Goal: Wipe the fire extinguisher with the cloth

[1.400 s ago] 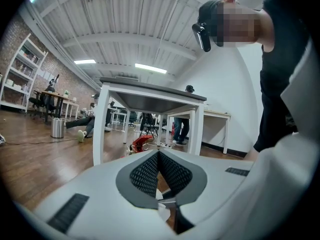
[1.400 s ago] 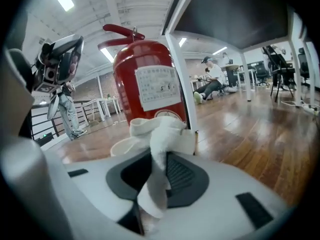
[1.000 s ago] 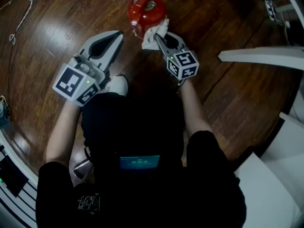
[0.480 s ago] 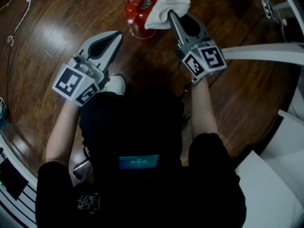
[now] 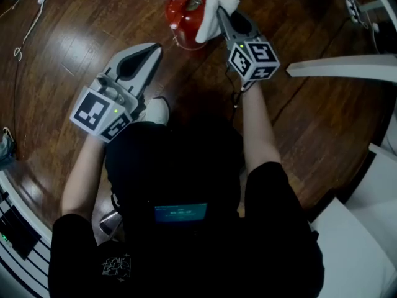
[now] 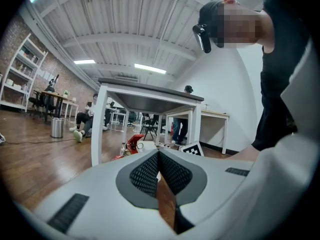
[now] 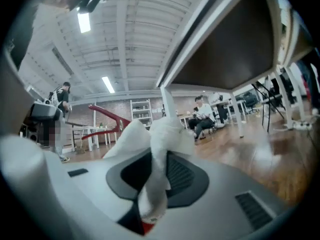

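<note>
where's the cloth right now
In the head view the white cloth is top centre, pinched by the right gripper and lying against the right side of the red fire extinguisher on the wood floor.

Red fire extinguisher (image 5: 185,16) on floor (image 5: 310,123)

In the head view the fire extinguisher (image 5: 183,14) is cut off by the top edge. The cloth (image 5: 218,2) drapes over its right side, hiding that side and the tips of the right gripper (image 5: 218,16). The right gripper view shows only a red lever (image 7: 107,119) past the cloth; the rest is covered. In the left gripper view the extinguisher is too small for detail. The white table (image 5: 341,70) runs off the right edge, and the person's torso hides all but one white shoe (image 5: 155,110).
</note>
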